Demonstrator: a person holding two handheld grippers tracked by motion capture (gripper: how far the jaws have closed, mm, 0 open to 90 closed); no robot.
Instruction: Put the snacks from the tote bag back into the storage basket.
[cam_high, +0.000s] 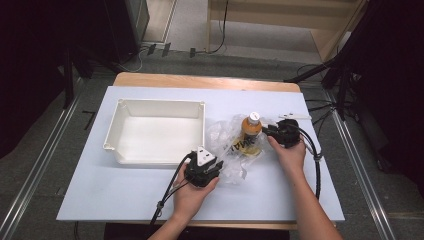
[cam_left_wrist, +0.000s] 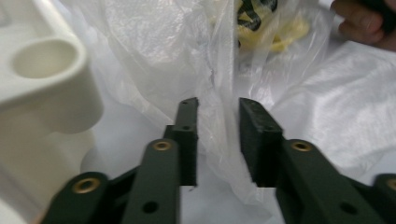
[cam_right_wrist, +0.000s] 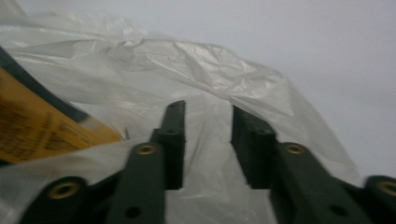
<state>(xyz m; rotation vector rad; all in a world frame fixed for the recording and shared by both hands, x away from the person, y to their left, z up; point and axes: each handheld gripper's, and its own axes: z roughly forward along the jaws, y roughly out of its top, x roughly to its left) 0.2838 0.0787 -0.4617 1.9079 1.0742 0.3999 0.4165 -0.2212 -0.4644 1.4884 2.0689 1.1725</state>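
Clear plastic bag (cam_high: 231, 145) with an orange bottle (cam_high: 250, 135) at centre frame on the table (cam_high: 100, 190), left hand-held gripper (cam_high: 218, 166) part open around a bag fold, right hand-held gripper (cam_high: 265, 131) part open over the film, white bin (cam_high: 155, 131) at left

Plastic bag (cam_high: 227, 145) — thin, crinkled, translucent

the right gripper (cam_right_wrist: 205, 140) points at a clear plastic bag (cam_right_wrist: 201, 70) on the white table (cam_right_wrist: 327, 46), its jaws parted with crumpled film lying in the gap. at the left, a bottle (cam_right_wrist: 37, 126) with an orange label sits inside the bag.
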